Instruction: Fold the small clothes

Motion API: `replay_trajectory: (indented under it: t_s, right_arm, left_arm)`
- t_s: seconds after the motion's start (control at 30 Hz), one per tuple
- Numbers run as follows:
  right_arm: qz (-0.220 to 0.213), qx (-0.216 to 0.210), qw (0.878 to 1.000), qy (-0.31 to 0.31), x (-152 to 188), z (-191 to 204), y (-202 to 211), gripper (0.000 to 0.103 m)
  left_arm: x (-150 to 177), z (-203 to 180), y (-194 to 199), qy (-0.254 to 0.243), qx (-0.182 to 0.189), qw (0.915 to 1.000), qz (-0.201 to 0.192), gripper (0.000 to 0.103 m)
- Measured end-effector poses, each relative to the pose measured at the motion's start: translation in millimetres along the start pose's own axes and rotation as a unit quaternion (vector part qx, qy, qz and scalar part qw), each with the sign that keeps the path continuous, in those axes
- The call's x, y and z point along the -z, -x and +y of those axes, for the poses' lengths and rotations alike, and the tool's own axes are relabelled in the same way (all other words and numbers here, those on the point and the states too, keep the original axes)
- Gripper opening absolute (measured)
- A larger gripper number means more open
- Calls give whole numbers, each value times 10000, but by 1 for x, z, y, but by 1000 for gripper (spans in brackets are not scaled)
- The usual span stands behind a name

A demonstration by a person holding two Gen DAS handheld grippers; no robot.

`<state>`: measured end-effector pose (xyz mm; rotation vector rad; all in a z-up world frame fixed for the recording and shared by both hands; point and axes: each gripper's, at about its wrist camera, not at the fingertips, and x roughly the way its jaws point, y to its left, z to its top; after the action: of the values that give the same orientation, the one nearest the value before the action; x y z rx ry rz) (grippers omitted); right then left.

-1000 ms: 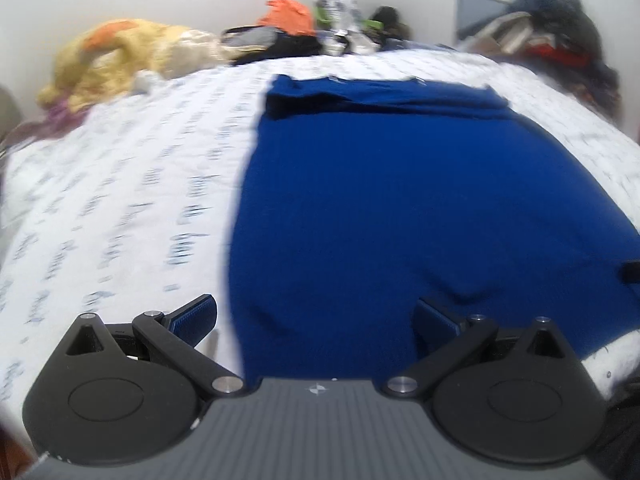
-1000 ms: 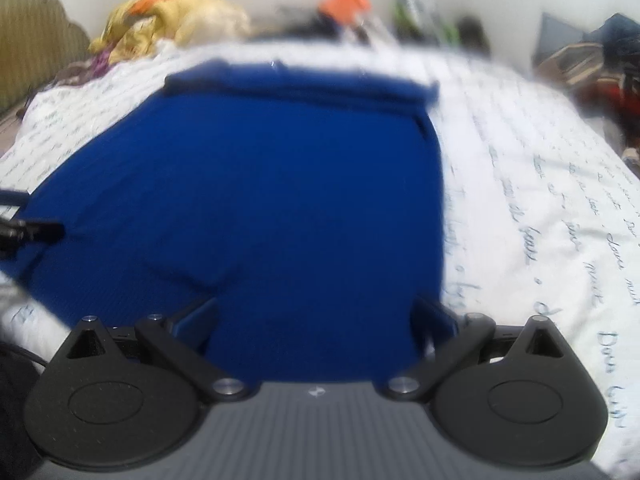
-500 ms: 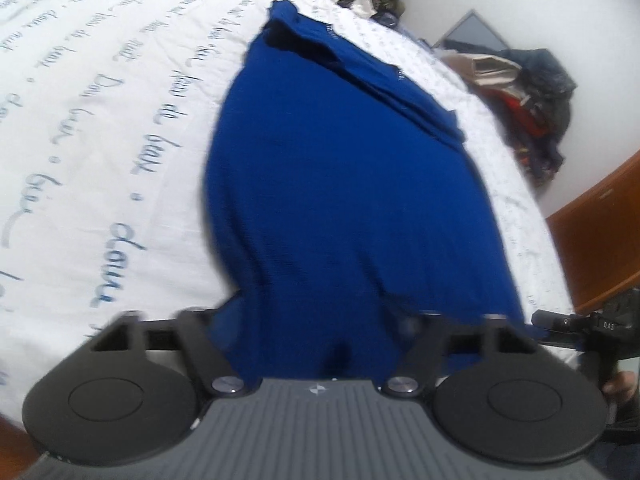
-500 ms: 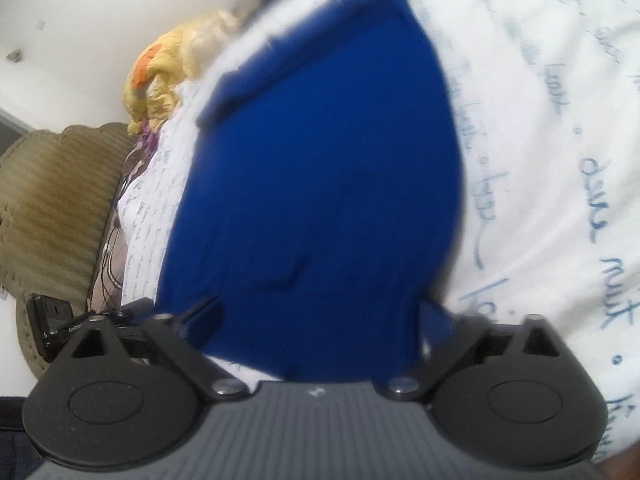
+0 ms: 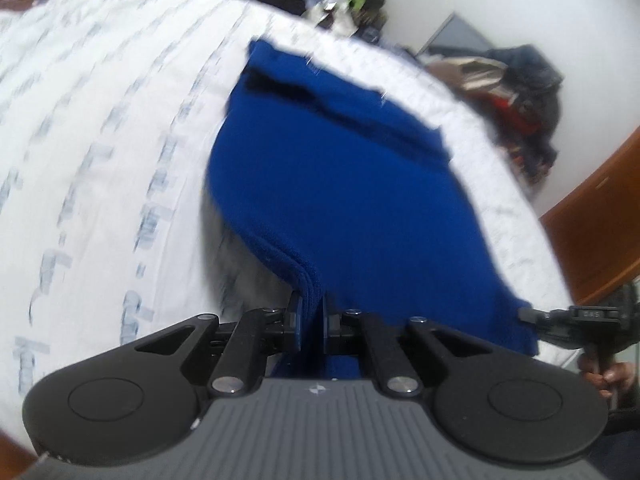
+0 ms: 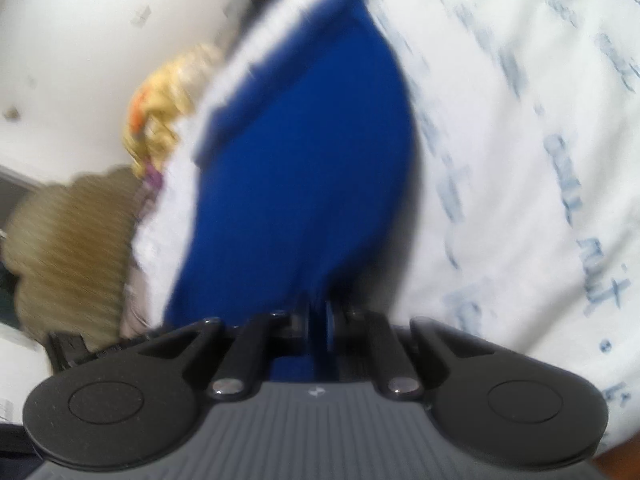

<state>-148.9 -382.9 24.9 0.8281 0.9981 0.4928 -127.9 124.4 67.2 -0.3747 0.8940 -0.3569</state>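
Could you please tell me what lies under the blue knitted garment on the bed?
The blue knitted garment rests on a white bedsheet with blue script lettering, with shadow where its near edge lifts in the left gripper. Whatever lies beneath its middle is covered.

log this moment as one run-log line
left gripper: shut on cloth | right gripper: shut on cloth | near edge lifted off bed

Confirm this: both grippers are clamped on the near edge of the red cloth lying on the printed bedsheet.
Wrong on colour only. The cloth is blue, as both wrist views show. The rest holds: the left gripper and right gripper are each clamped on its near edge, over the printed bedsheet.
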Motion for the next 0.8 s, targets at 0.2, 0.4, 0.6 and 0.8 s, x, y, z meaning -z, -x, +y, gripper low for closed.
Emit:
replay_trajectory:
  t_s: [0.2,0.4,0.6,0.8]
  right_arm:
    - [-579,-724,9956,-106,-61,11,-4,7]
    - [-1196,-1012,9876,10,-187,16,-55,7]
    - [-1436,-568,9877,-263,-309,3,-130,11]
    - [-1854,449,9786,-770,-345,-21,-169,77]
  left_arm:
    - [-69,-4,-7,-254,250,9975,-605,9]
    - [-181,-18,-71,-777,86,9904,-1139,9]
    - [-283,-17,-174,-757,-493,9887,-1199,12]
    - [-304,21,-210,18,-981,9864,-1318,48]
